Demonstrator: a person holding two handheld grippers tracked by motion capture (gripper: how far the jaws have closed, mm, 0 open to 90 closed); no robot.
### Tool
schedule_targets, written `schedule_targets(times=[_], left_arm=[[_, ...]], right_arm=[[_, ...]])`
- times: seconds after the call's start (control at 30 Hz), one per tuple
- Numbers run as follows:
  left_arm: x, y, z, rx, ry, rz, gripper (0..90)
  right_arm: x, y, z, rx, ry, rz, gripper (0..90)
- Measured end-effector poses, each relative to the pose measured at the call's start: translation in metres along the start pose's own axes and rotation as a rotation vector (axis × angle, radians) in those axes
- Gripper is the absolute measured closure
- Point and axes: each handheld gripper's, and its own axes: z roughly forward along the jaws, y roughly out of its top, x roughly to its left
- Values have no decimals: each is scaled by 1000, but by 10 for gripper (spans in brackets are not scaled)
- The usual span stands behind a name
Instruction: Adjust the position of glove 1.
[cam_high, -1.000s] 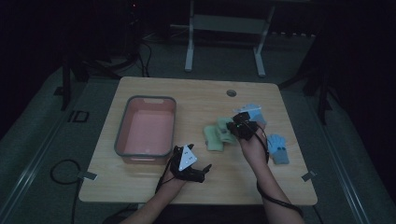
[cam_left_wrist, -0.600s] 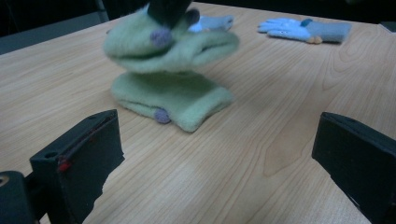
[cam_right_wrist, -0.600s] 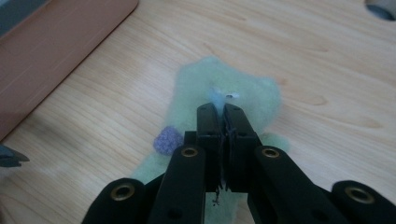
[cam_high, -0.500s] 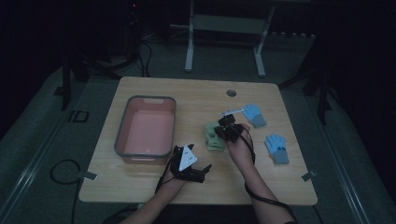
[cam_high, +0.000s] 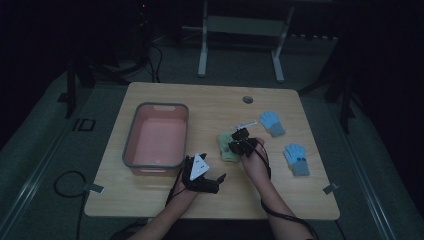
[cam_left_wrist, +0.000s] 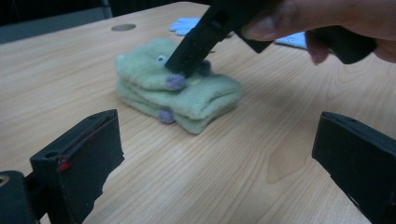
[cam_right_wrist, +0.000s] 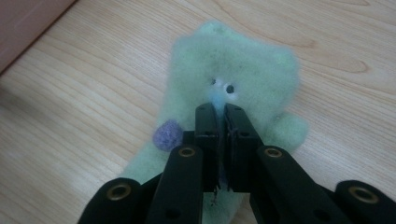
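Two pale green gloves (cam_high: 224, 149) with purple dots lie stacked near the table's middle, also seen in the left gripper view (cam_left_wrist: 196, 98). My right gripper (cam_high: 235, 143) rests on the top glove (cam_right_wrist: 243, 65), and its jaws (cam_right_wrist: 222, 114) are shut on a pinch of the fabric. In the left gripper view that same right gripper (cam_left_wrist: 184, 70) presses down onto the stack. My left gripper (cam_high: 209, 172) sits near the front edge, open (cam_left_wrist: 219, 154), facing the gloves with nothing between its jaws.
A pink tub (cam_high: 131, 145) with a grey rim stands left of the gloves. Two blue gloves (cam_high: 272, 122) (cam_high: 297, 159) lie apart at the right. A round hole (cam_high: 247, 99) sits at the table's far side. A hand (cam_left_wrist: 327, 18) holds the right gripper.
My right gripper has moved left from beside the far blue glove and come down onto the green gloves. The left gripper has stayed in place.
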Motion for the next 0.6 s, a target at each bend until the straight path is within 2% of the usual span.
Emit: schedule_targets(times=[0.07, 0.1, 0.13, 0.23, 0.33, 0.43, 0.5, 0.53, 0.57, 0.6], left_arm=[[0, 1, 1, 11, -30, 20, 46], [0, 1, 1, 11, -30, 20, 45], [-3, 1, 3, 0, -51, 61, 42], [-7, 5, 8, 42, -104, 93, 46], [-9, 12, 15, 103, -115, 108, 57], [-8, 20, 19, 140, -113, 116, 70], [-8, 24, 20, 143, -101, 128, 85], [-4, 29, 22, 112, -150, 124, 101], [-4, 29, 22, 112, -150, 124, 110], [-1, 35, 29, 110, -123, 154, 129]], right_arm=[[-1, 0, -4, -9, 15, -8, 793], [-2, 0, -10, -25, 19, -24, 776], [-4, 0, -14, -37, 19, -35, 761], [-13, 0, -23, -67, 42, -71, 723], [-21, 1, -27, -94, 88, -116, 696], [-29, 4, -29, -131, 142, -169, 680], [-32, 5, -29, -141, 150, -181, 674], [-38, 8, -27, -140, 168, -191, 655], [-42, 10, -26, -149, 181, -189, 652], [-45, 12, -24, -149, 194, -185, 645]])
